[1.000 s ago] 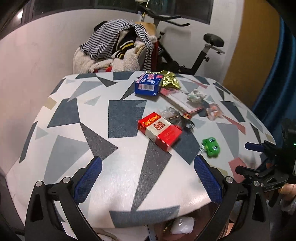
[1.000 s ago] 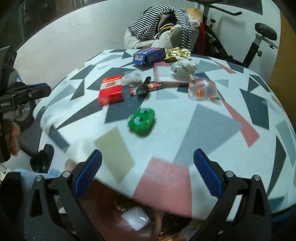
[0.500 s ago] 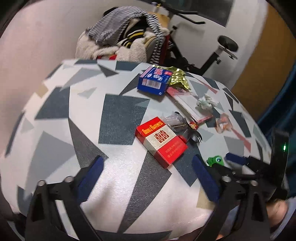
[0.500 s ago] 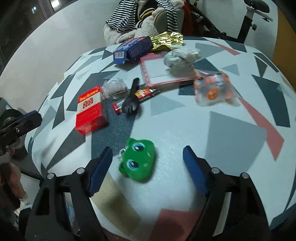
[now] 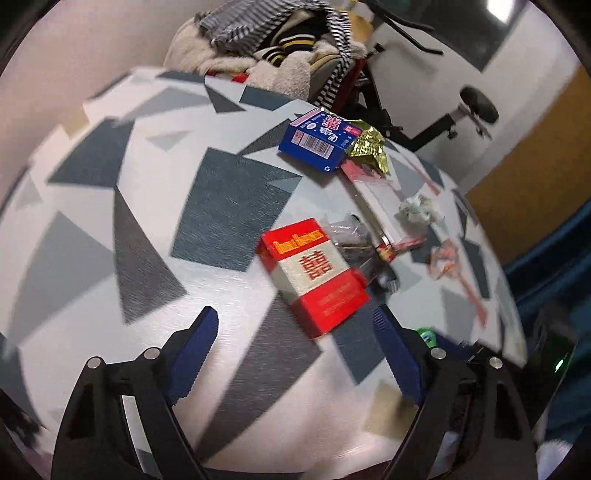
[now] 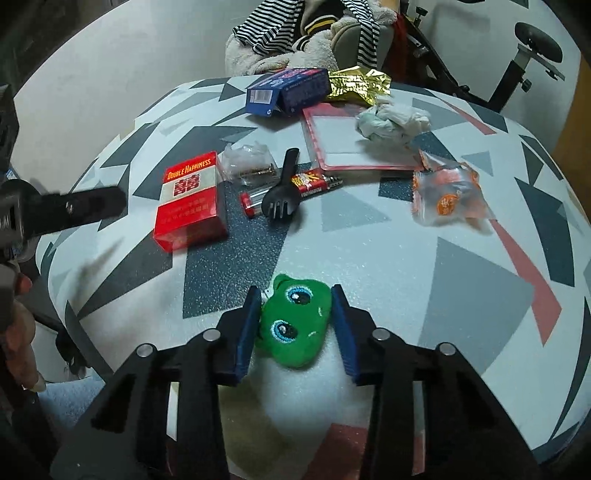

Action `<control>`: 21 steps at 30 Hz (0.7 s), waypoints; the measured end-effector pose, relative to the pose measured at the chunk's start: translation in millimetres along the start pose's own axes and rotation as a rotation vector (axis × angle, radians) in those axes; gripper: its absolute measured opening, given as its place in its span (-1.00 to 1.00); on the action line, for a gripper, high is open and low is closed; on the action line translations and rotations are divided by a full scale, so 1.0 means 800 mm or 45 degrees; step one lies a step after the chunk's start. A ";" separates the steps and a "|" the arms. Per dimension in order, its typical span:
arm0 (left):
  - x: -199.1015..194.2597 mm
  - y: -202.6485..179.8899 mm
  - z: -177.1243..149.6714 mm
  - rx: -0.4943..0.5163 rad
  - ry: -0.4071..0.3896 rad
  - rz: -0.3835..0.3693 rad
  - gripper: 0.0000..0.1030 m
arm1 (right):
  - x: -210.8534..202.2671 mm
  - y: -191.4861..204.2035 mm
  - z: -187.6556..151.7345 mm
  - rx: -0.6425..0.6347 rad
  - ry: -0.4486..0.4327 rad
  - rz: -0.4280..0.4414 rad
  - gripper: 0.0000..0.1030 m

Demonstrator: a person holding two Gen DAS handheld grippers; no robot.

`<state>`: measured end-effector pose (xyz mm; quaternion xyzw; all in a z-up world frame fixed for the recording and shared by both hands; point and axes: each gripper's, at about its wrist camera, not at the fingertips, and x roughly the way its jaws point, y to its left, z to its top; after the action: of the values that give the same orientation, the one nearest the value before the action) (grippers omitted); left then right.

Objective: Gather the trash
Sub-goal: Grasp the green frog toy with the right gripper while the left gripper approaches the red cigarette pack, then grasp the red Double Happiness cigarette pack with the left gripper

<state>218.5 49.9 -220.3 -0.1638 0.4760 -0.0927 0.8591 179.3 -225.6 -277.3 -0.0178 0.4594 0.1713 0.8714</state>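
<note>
My right gripper (image 6: 295, 325) has its blue pads on both sides of a green frog plush (image 6: 293, 325) on the table, closed in around it. My left gripper (image 5: 297, 354) is open just short of the red and white cigarette box (image 5: 314, 273), which also shows in the right wrist view (image 6: 190, 201). Other litter lies beyond: a blue carton (image 6: 286, 90), gold foil (image 6: 356, 85), a crumpled tissue (image 6: 391, 120), an orange wrapper (image 6: 448, 195), a black plastic fork (image 6: 282, 190) and a small clear bag (image 6: 247, 162).
The round table (image 6: 461, 288) has a grey, white and pink triangle cloth. A flat pink-edged sheet (image 6: 343, 136) lies by the tissue. A chair heaped with striped clothes (image 6: 314, 33) and an exercise bike (image 6: 532, 48) stand behind.
My right gripper has moved forward over the frog plush and narrowed around it. My left gripper has moved in over the table toward the cigarette box.
</note>
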 end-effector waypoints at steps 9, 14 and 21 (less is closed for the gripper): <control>0.025 -0.022 0.011 -0.058 0.018 0.070 0.59 | -0.001 0.003 -0.006 0.004 -0.009 0.034 -0.34; 0.043 -0.022 0.012 -0.130 0.056 0.105 0.53 | -0.025 0.001 -0.007 0.043 -0.108 0.060 -0.40; 0.062 -0.023 0.027 -0.188 0.057 0.151 0.50 | -0.060 -0.010 0.001 0.011 -0.199 0.006 -0.40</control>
<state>263.1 21.4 -241.7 -0.1962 0.5095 -0.0102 0.8378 157.6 -246.7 -238.8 0.0006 0.3909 0.1722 0.9042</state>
